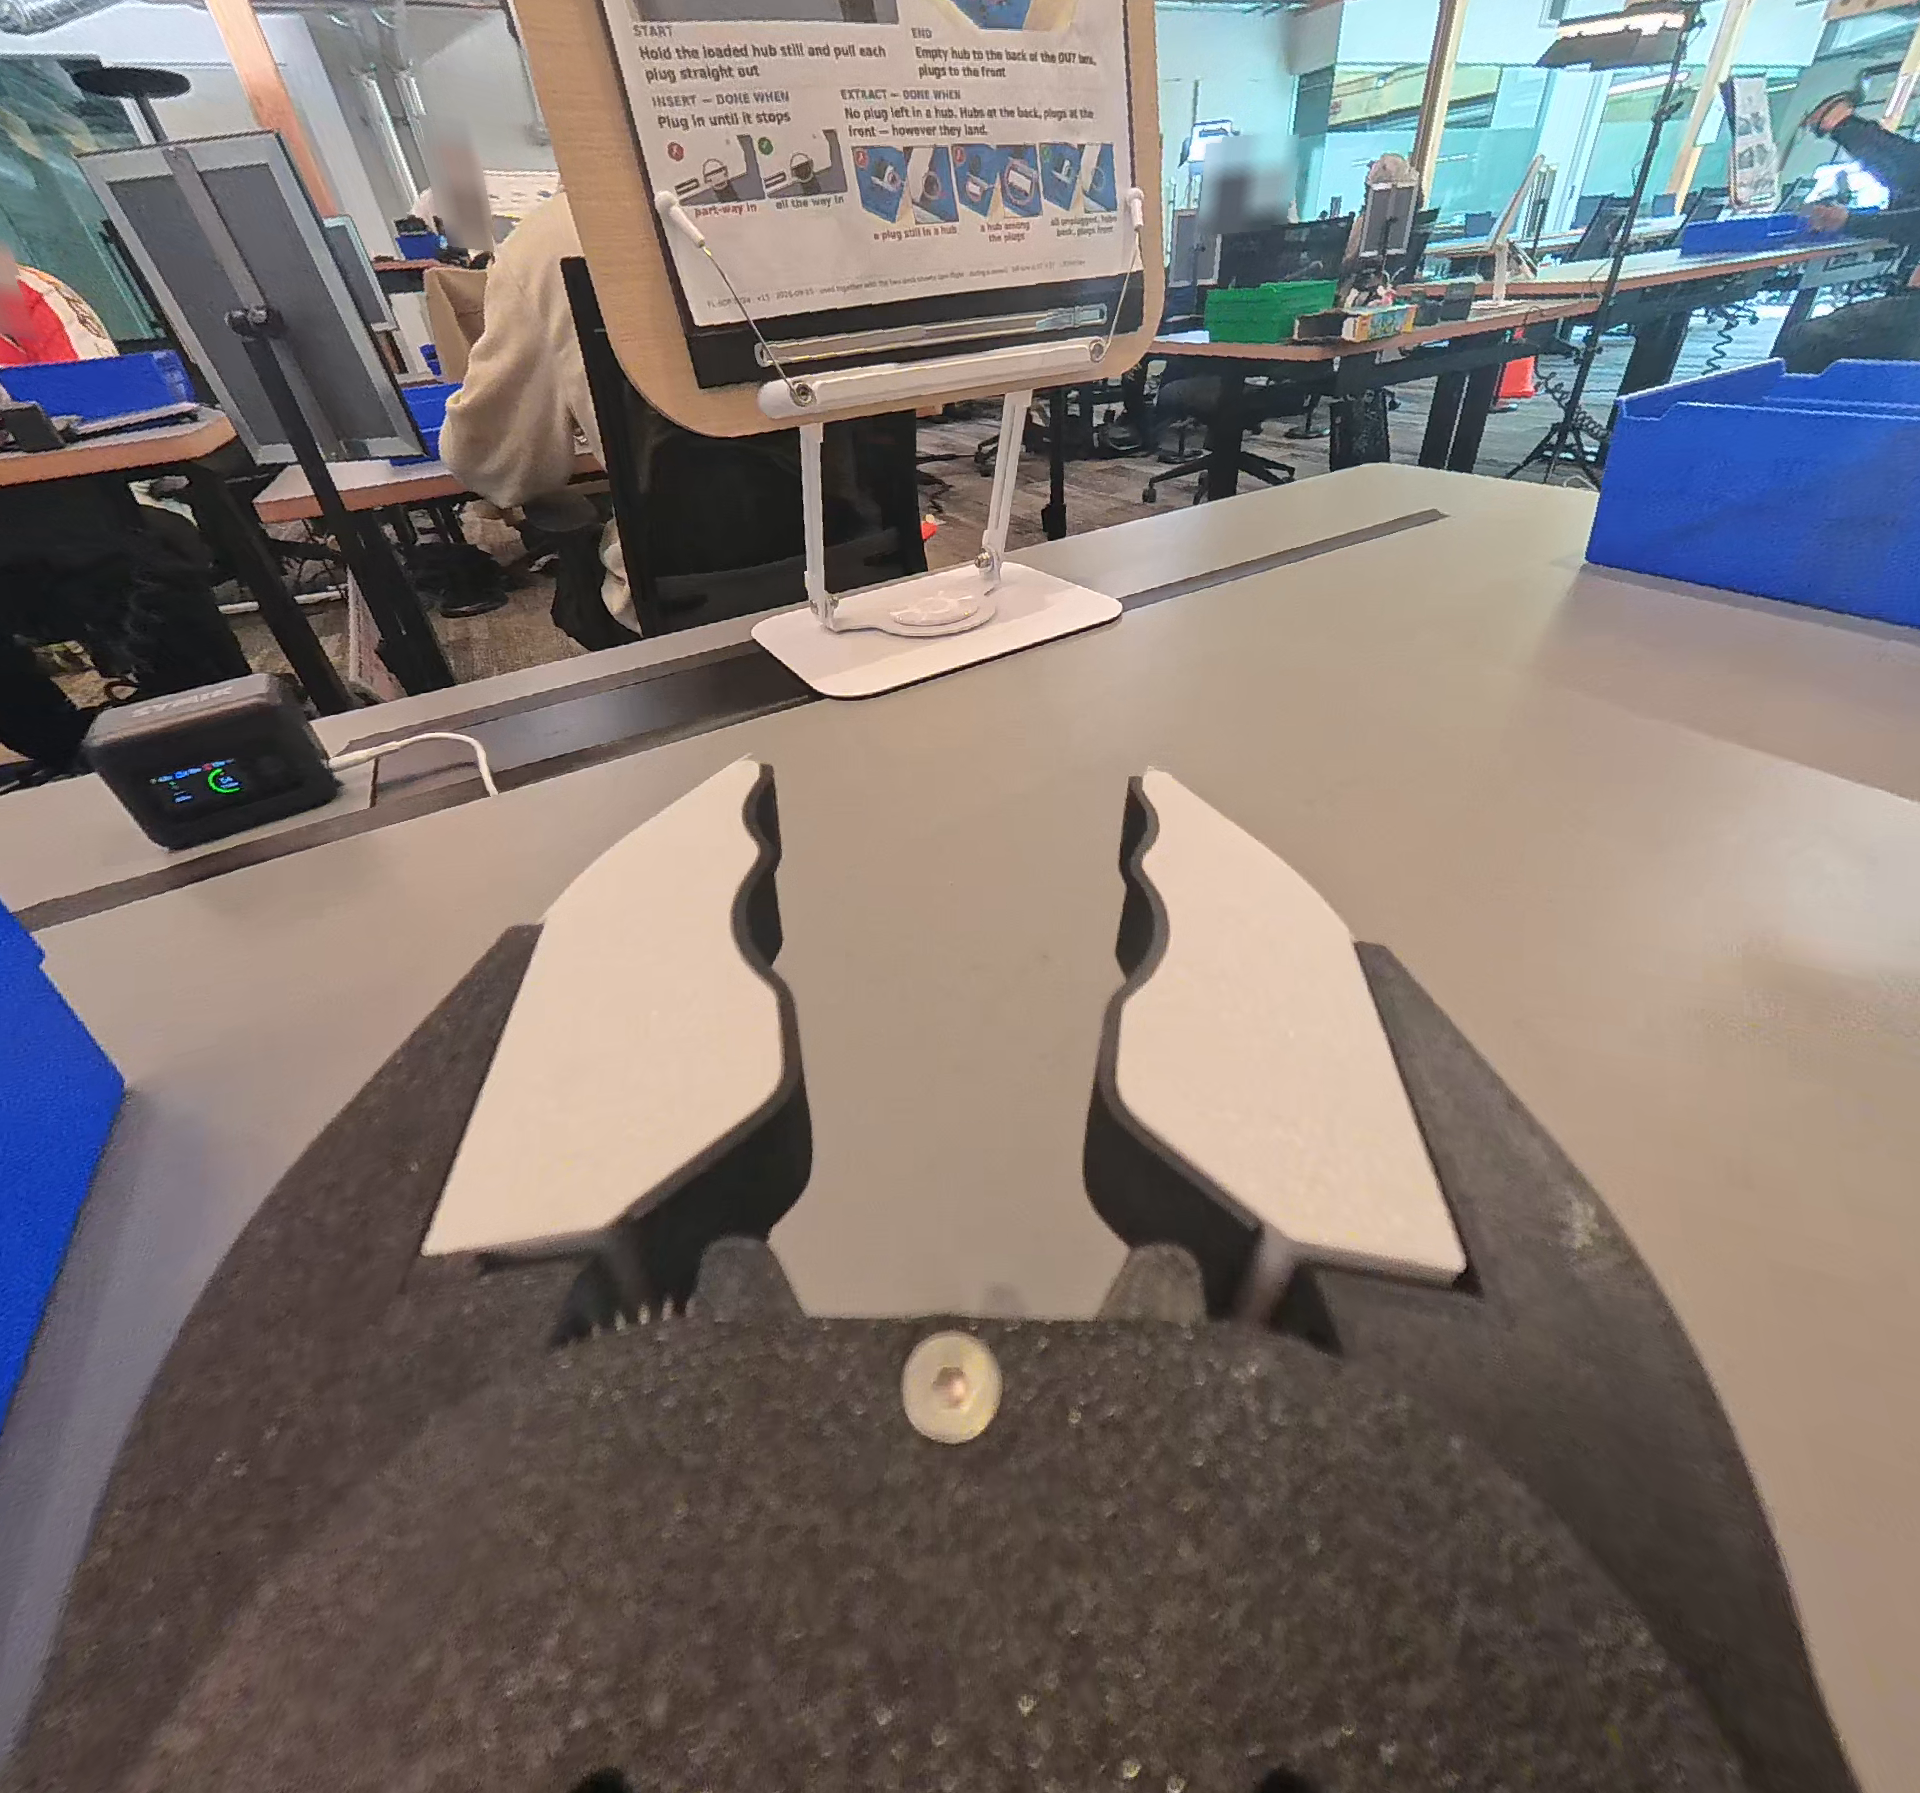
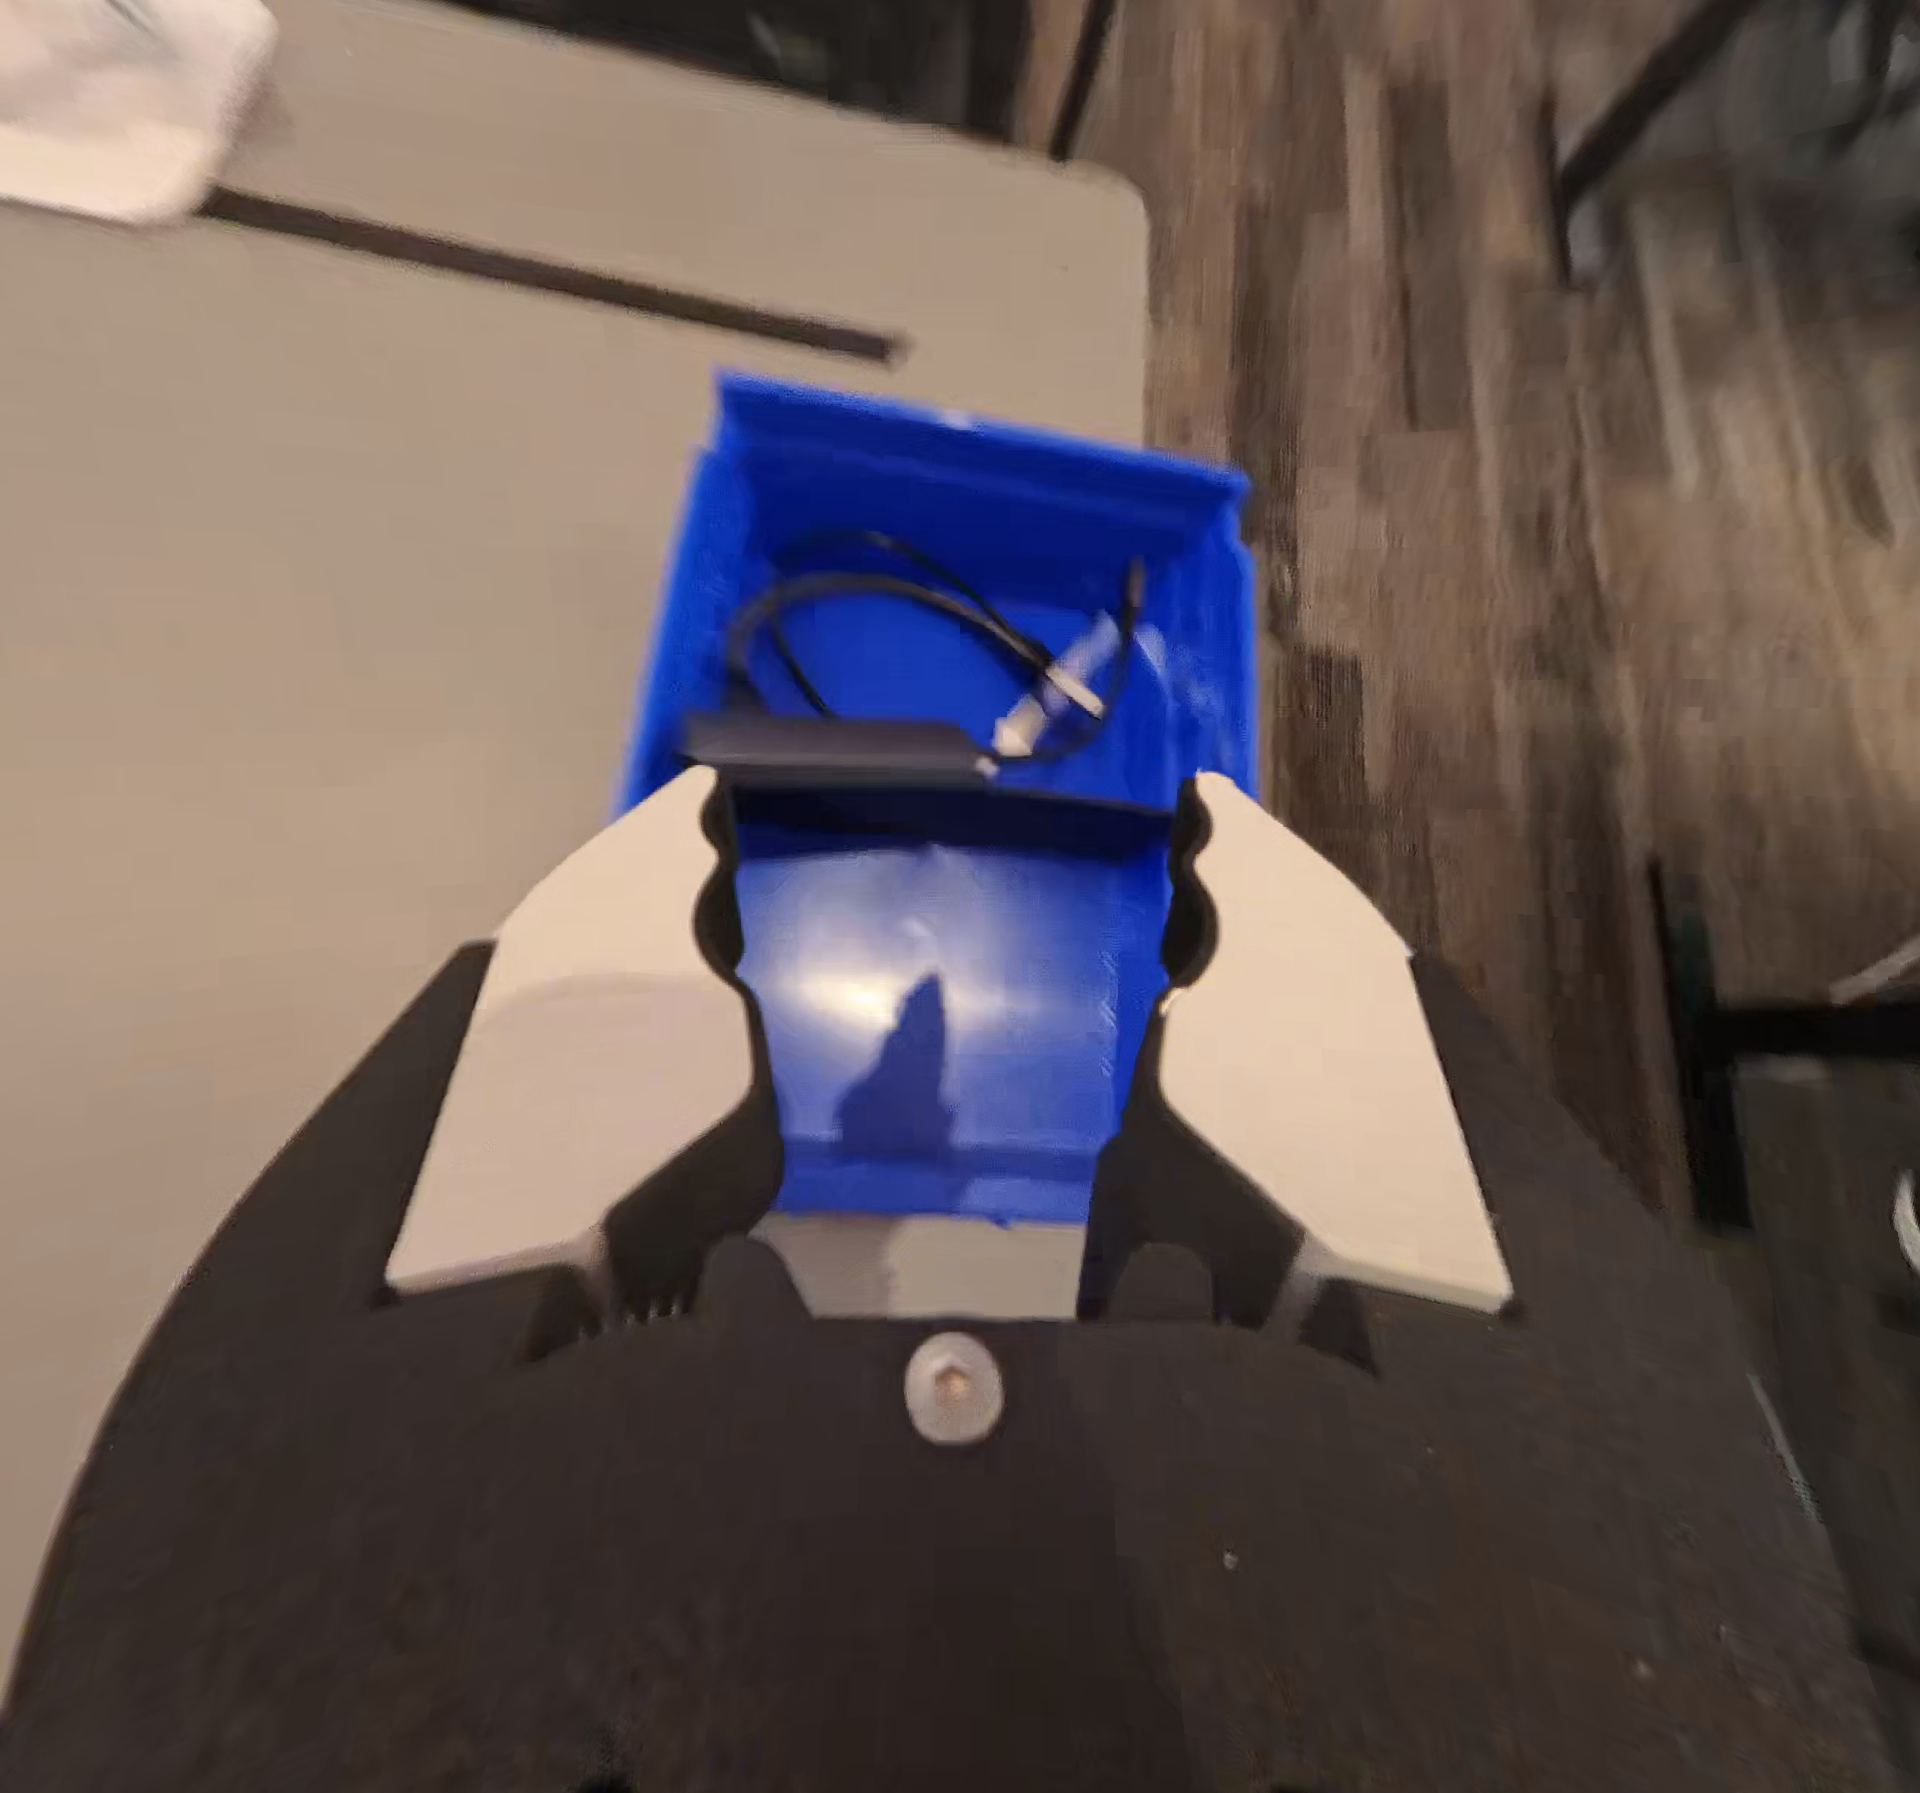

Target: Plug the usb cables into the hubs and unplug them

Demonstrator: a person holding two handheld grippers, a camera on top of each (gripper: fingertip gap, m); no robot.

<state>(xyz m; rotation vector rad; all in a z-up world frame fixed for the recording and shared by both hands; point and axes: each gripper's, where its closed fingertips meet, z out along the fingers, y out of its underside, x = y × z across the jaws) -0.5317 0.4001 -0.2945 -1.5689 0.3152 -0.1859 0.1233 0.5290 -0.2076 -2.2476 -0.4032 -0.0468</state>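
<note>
Both hand-held grippers are being held released: the left (image 1: pixel 948 813) over bare worktop (image 1: pixel 1455 808), the right (image 2: pixel 951 824) above a blue bin (image 2: pixel 966 476) where the hub (image 2: pixel 831 744) and cables (image 2: pixel 894 590) are lying.

Bare tabletop (image 1: pixel 1351 808) lies ahead, bounded by a stand (image 1: pixel 935 626) and blue bins (image 1: pixel 1756 507). The right bin (image 2: pixel 717 600) is open above; a hub (image 2: pixel 831 744) and cables (image 2: pixel 883 600) occupy its far end.

Plastic bin (image 2: pixel 1205 704): bright blue
Slim rectangular hub (image 2: pixel 831 744): black
Thin cable (image 2: pixel 883 590): black
Bench (image 1: pixel 1351 808): plain grey
Floor (image 2: pixel 1507 393): brown, streaked
</note>
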